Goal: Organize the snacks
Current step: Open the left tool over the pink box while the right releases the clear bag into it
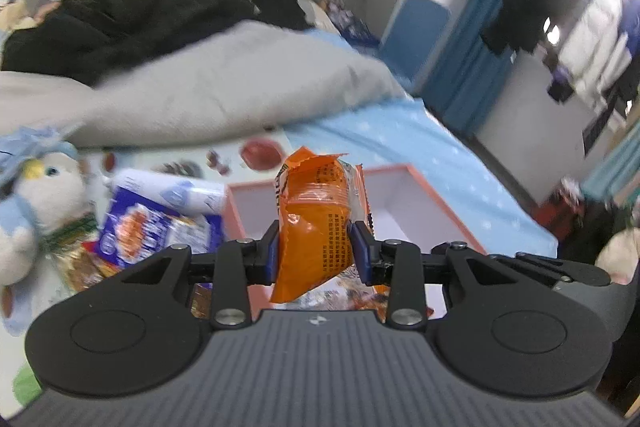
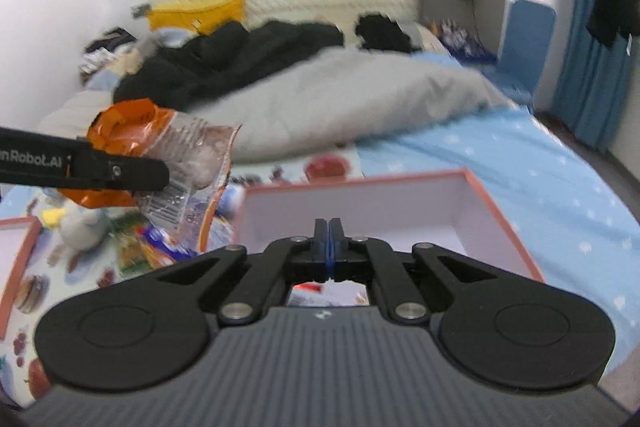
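Note:
My left gripper (image 1: 314, 247) is shut on an orange snack packet (image 1: 316, 223), which hangs upright in the air over the near edge of a pink-rimmed white box (image 1: 412, 195). From the right wrist view the same orange snack packet (image 2: 160, 163) shows at the left, held in the left gripper's black finger (image 2: 120, 171). My right gripper (image 2: 329, 243) is shut with nothing between its pads, above the pink-rimmed box (image 2: 500, 219). Some packets lie in the box beneath it.
A pile of snack packets (image 1: 152, 227) and a white tube (image 1: 172, 191) lie left of the box, beside a plush penguin (image 1: 44, 203). A second pink-rimmed box (image 2: 16, 259) sits far left. A grey duvet (image 1: 224, 83) and black clothes (image 1: 132, 19) cover the bed behind.

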`<state>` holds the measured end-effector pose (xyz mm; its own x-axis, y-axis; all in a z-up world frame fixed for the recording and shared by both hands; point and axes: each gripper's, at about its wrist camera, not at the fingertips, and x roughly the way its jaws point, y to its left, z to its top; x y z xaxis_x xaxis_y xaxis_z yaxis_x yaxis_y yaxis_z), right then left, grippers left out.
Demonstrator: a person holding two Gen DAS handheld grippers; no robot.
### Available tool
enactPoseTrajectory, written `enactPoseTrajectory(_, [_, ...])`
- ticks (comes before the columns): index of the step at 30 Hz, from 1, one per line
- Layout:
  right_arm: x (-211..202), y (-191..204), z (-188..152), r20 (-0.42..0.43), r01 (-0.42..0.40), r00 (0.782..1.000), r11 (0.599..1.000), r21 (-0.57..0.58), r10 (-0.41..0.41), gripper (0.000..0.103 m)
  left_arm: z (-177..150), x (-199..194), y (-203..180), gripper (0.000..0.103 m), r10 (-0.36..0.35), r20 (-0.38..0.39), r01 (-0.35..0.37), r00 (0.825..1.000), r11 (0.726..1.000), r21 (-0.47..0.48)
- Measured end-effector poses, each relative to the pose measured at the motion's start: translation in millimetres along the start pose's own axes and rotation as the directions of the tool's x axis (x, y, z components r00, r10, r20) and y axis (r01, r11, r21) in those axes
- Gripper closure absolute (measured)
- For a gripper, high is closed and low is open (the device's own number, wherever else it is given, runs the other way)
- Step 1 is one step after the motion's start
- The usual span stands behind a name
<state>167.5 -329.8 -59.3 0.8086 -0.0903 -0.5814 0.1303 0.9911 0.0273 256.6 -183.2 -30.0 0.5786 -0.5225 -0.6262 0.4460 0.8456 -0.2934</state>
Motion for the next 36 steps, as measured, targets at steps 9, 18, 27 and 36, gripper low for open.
enactPoseTrajectory(9, [29,-26,-41,-0.159,0.037,0.987,0.996,0.075,-0.024,0.1,-26,74,-17,0.062,-0.001,-0.179,0.008,0.984,0.999,0.037])
enactPoseTrajectory(18, [34,-45,-60,-0.203,0.055,0.979,0.99,0.127,-0.029,0.1,-36,99,-13,0.05,-0.007,-0.244,0.014,0.97,1.0,0.028])
enactPoseTrajectory(27, [28,-49,-52,-0.171,0.053,0.985,0.988,0.147,-0.027,0.1,-27,78,-16,0.039,-0.019,-0.185,0.024,0.983,0.999,0.023])
enactPoseTrajectory(36, [-4,-38,-29,-0.06,0.026,0.998,0.987,0.161,-0.017,0.098,-16,25,-16,0.039,-0.011,-0.058,0.015,0.998,0.998,0.067])
